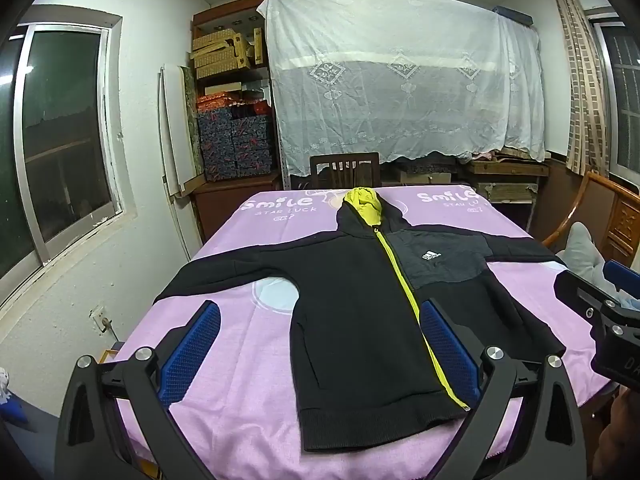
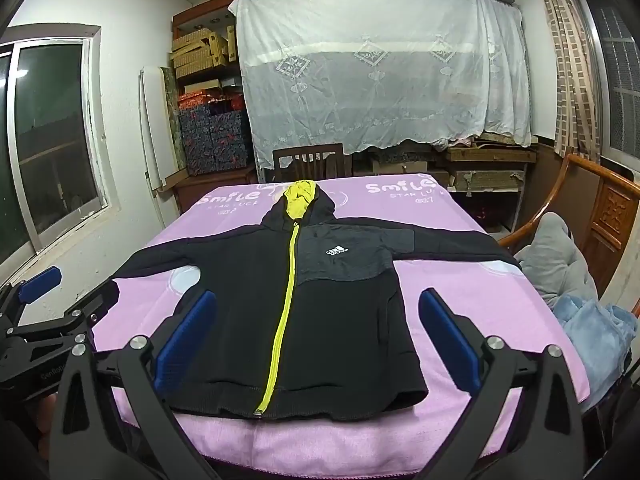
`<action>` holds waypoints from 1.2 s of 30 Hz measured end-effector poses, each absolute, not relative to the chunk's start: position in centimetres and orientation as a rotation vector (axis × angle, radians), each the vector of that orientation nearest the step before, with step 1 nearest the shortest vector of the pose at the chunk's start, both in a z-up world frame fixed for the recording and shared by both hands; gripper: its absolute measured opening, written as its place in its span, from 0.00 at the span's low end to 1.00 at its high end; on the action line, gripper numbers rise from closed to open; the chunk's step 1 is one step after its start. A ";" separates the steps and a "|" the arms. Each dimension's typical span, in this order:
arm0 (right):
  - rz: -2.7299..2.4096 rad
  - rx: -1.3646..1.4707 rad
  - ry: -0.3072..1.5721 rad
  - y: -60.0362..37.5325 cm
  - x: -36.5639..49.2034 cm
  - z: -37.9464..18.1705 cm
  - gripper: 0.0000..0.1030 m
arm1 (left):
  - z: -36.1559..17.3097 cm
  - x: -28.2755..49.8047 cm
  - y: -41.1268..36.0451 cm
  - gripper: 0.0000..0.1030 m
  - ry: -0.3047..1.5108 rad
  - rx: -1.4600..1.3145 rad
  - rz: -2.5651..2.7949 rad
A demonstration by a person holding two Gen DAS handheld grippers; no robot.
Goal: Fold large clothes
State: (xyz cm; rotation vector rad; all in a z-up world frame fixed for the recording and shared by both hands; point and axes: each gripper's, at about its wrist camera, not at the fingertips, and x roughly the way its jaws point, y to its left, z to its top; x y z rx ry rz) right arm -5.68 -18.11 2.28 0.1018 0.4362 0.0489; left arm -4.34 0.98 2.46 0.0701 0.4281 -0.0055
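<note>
A black zip hoodie (image 1: pixel 352 312) with a yellow zipper and yellow hood lining lies flat, front up, sleeves spread, on a table with a pink cloth (image 1: pixel 248 360). It also shows in the right wrist view (image 2: pixel 328 320). My left gripper (image 1: pixel 320 344) is open and empty, held above the hoodie's lower left half. My right gripper (image 2: pixel 320 340) is open and empty, above the hoodie's hem near the table's front edge. The right gripper also shows at the right edge of the left wrist view (image 1: pixel 600 304); the left gripper shows at the left edge of the right wrist view (image 2: pixel 48 312).
A dark wooden chair (image 1: pixel 345 170) stands behind the table. A wooden armchair (image 2: pixel 580 208) with grey and blue blankets (image 2: pixel 596 328) is at the right. Shelves of boxes (image 1: pixel 234 120) and a lace-covered rack (image 1: pixel 400 76) line the back wall. A window (image 1: pixel 60 140) is on the left.
</note>
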 end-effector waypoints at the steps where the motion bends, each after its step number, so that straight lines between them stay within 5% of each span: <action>1: 0.049 0.103 0.437 -18.1 -5.7 2.2 0.96 | 2.6 -4.4 1.0 0.97 0.428 0.071 -0.005; 36: 0.053 0.119 0.433 -18.5 -5.8 1.2 0.96 | 2.5 -4.5 0.8 0.97 0.433 0.081 -0.002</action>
